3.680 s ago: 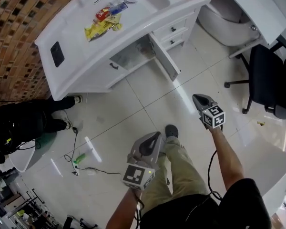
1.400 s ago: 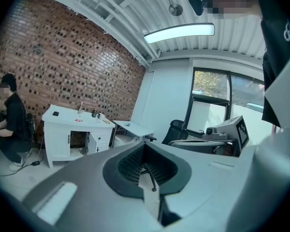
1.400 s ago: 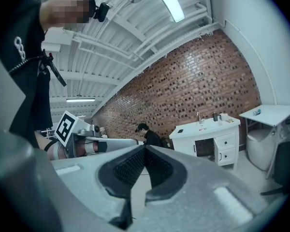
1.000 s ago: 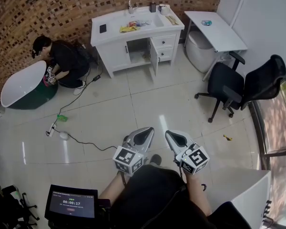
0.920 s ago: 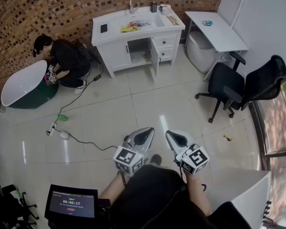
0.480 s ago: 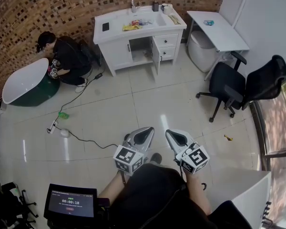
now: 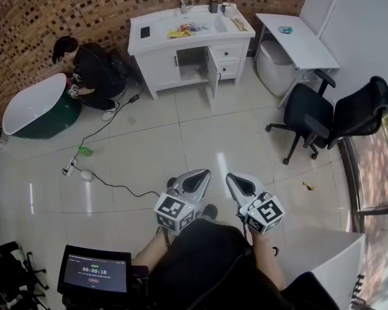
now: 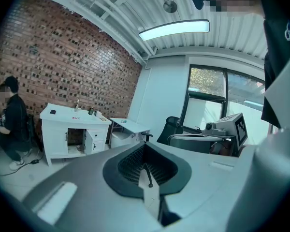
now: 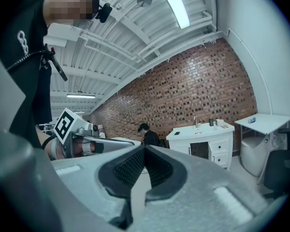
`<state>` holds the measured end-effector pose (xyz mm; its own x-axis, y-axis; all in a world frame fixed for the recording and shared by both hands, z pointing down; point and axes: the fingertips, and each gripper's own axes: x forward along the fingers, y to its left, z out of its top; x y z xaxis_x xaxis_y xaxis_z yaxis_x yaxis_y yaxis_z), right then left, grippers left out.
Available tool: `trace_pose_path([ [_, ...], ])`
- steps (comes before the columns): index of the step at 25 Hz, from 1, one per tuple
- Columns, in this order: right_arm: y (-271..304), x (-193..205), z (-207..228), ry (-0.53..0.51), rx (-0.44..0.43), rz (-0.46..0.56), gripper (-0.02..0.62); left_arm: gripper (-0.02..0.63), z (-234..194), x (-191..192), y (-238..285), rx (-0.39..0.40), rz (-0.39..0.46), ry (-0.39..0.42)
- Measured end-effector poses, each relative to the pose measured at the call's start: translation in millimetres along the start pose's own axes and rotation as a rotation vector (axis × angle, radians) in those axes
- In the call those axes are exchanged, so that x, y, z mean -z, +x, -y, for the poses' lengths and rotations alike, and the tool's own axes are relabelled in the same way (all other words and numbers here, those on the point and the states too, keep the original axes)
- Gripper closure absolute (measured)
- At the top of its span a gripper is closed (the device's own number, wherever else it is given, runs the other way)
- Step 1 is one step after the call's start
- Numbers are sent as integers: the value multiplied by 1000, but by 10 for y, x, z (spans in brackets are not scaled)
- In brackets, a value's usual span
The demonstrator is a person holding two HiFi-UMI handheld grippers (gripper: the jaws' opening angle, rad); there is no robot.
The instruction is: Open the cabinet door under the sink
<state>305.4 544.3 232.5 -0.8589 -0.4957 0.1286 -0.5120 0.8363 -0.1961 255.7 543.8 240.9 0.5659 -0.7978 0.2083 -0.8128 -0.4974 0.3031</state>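
Cabinet door (image 7: 211, 76) (open) — well apart from both shut jaws

head view looks steeply down; all views share the distant vanity (image 7: 160, 66).

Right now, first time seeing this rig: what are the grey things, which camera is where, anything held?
No robot: a person holds a two-finger gripper in each hand. The head view looks down from their head at the left gripper and right gripper above a tiled floor. The other two views come from cameras riding on each gripper, looking along its fingers. Both pairs of fingers are shut and hold nothing. Across the room stands a white sink cabinet; its door is already open. Packets lie on its top. Another person crouches by a tub.
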Motion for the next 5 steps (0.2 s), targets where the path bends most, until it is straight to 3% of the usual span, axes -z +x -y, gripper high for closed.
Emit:
trace_pose_path([
  [5, 86, -70, 28, 0, 0, 6, 604, 589, -99, -61, 27, -2, 2, 4],
])
